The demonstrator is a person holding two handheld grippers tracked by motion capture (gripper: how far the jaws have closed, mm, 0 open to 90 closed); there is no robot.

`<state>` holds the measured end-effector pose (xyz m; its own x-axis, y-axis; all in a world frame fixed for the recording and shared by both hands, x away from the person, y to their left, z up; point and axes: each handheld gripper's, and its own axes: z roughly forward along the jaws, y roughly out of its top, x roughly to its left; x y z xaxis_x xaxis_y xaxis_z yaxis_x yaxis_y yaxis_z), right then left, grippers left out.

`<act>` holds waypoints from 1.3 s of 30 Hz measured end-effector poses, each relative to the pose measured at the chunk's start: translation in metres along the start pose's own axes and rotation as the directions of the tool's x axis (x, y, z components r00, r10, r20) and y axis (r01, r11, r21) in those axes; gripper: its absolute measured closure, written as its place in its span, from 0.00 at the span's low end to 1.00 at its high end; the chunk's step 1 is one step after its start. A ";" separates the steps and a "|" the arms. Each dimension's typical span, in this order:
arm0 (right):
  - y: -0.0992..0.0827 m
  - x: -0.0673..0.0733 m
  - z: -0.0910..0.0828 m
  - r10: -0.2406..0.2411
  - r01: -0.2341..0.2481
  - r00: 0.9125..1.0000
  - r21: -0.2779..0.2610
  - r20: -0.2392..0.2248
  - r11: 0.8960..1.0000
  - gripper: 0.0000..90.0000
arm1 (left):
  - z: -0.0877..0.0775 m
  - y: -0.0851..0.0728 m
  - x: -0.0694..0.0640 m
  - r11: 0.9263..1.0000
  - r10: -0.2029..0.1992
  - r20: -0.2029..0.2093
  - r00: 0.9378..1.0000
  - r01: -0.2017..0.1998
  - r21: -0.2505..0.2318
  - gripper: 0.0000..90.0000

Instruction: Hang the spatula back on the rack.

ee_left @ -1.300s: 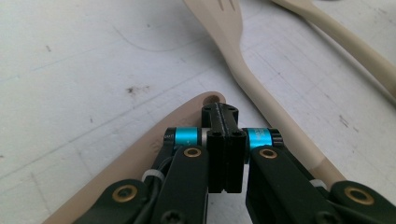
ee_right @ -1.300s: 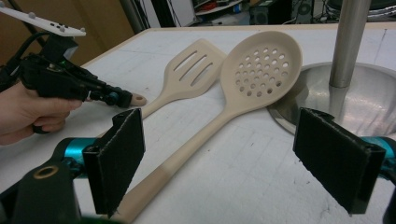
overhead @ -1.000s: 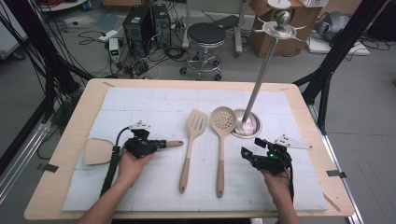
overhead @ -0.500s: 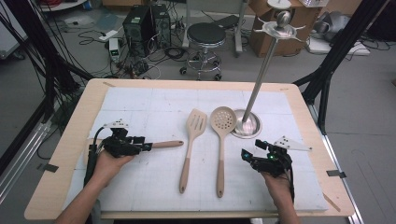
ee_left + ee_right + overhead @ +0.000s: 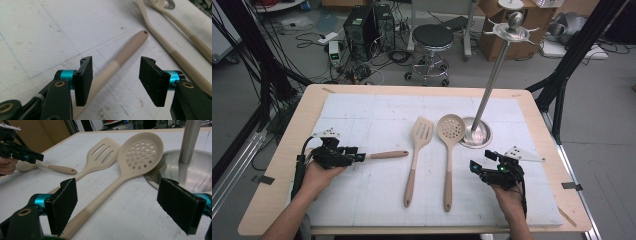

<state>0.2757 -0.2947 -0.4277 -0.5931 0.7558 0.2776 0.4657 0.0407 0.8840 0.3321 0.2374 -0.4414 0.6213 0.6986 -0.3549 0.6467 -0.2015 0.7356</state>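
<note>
White mat [image 5: 362, 115] covers wooden table [image 5: 307, 100]; cluttered floor [image 5: 312, 30].

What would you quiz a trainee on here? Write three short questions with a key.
1. True or false: the beige perforated silicone spoon hangs on the tall steel rack.
2. How many beige utensils lie on the white mat?
3. What lies between the left gripper's open jaws? A) the beige slotted turner B) a beige round-ended handle
Key: 1 false, it lies flat; 2 three; 3 B, jaws just opened.
</note>
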 end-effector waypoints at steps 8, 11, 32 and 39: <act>0.000 0.000 0.002 -0.002 0.002 1.000 0.001 0.004 1.000 0.18 | 0.003 -0.005 0.005 0.998 0.035 -0.031 0.999 -0.033 0.058 0.50; 0.000 0.001 0.003 -0.003 0.003 1.000 0.010 0.002 1.000 0.18 | 0.004 -0.006 0.008 0.996 0.046 -0.043 0.998 -0.043 0.079 0.51; -0.001 0.000 -0.002 0.000 0.000 1.000 0.001 0.010 1.000 0.18 | 0.014 -0.005 -0.006 0.958 0.249 -0.143 0.958 -0.222 0.178 0.60; -0.001 -0.001 -0.004 0.000 0.000 1.000 -0.007 0.012 1.000 0.18 | 0.015 0.000 -0.016 0.943 0.274 -0.117 0.955 -0.242 0.228 0.72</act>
<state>0.2726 -0.2981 -0.4273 -0.5853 0.7633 0.2734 0.4613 0.0362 0.8865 0.3294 0.2159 -0.4446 0.7182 0.6923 -0.0697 0.5601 -0.5157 0.6483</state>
